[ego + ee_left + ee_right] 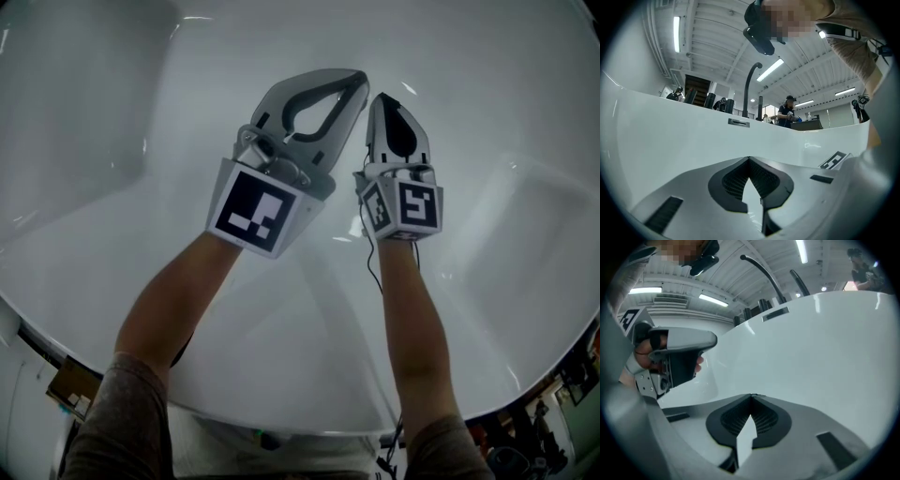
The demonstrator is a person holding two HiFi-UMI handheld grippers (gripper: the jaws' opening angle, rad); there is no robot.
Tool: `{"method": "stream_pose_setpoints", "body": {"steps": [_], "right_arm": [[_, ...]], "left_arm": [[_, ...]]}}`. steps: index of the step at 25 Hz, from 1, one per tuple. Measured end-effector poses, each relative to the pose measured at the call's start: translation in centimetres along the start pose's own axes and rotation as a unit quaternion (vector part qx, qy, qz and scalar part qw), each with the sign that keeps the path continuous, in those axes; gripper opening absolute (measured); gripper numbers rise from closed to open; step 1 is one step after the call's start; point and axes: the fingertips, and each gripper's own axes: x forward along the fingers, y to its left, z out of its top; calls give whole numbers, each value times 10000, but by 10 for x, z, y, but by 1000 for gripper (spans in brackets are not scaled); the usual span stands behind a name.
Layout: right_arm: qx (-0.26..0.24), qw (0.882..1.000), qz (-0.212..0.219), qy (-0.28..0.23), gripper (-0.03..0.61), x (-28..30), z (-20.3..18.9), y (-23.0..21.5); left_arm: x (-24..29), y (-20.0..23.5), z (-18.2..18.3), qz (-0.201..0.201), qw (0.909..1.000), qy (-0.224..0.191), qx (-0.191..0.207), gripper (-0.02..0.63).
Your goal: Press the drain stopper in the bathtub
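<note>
the left hand-held gripper [749,160] has its jaws closed tip to tip with nothing between them. the right hand-held gripper [751,396] is closed the same way, also empty. the two are held close side by side, tips pointing down into the white bathtub [487,309], over its smooth floor. the drain stopper cannot be made out in any view. an overflow slot [738,123] sits on the tub's far wall, and a dark curved faucet [749,89] rises above the rim.

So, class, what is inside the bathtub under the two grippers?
Only bare white bathtub wall shows around the left gripper and right gripper. No drain stopper is visible; whatever lies directly beneath them is covered.
</note>
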Motion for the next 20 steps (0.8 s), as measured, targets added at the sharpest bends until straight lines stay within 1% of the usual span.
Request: {"method": "stream_pose_setpoints", "body": {"steps": [6, 10, 13, 17, 20], "right_arm": [[-1, 9988, -2, 484, 0, 27, -36, -8], [179, 9962, -140, 842, 0, 42, -65, -23], [82, 9936, -129, 1123, 0, 53, -86, -25], [-38, 9891, -118, 1467, 0, 63, -113, -29], [-143, 9831, -106, 1820, 0, 68, -139, -31]], "left_arm": [[-4, -1, -9, -17, 9999, 105, -29, 0], [-6, -4, -21, -43, 9997, 210, -117, 0], [-9, -1, -26, -24, 9995, 280, -137, 0], [-10, 6, -28, 19, 9995, 261, -198, 0], [-14, 8, -35, 30, 9992, 320, -226, 0]]}}
